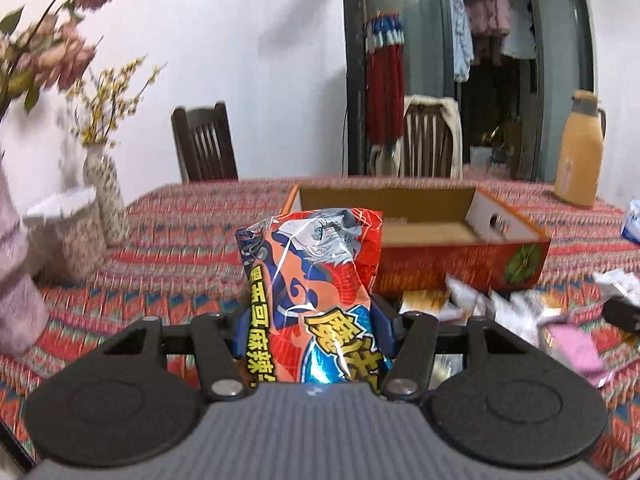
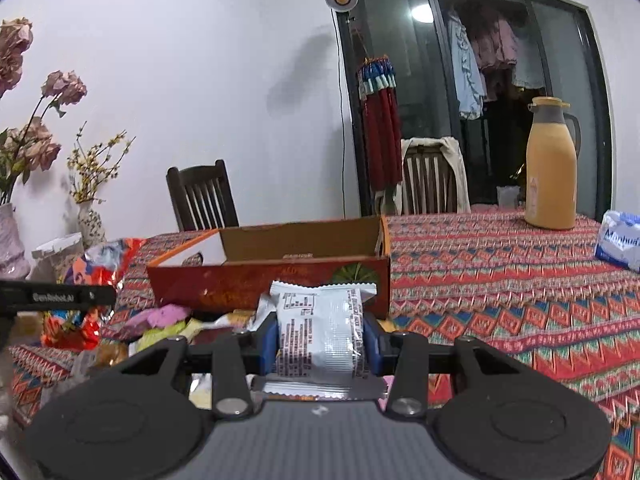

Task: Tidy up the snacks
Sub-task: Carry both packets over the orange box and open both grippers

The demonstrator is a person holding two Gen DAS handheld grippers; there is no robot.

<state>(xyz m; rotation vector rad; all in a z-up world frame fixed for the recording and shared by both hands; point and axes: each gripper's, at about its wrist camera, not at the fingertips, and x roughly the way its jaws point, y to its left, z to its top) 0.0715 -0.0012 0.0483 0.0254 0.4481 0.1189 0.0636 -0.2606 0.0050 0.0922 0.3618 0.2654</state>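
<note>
Yellow thermos [image 2: 551, 168], vase [image 1: 105, 196], chair [image 2: 202, 196]

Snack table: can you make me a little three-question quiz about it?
1. True or false: the left gripper holds a red and orange snack bag.
2. What does the right gripper hold? A) white snack packet B) yellow flask C) tissue pack
3. Fill in: the cardboard box looks ____ inside.

Key: 1 true; 2 A; 3 empty
</note>
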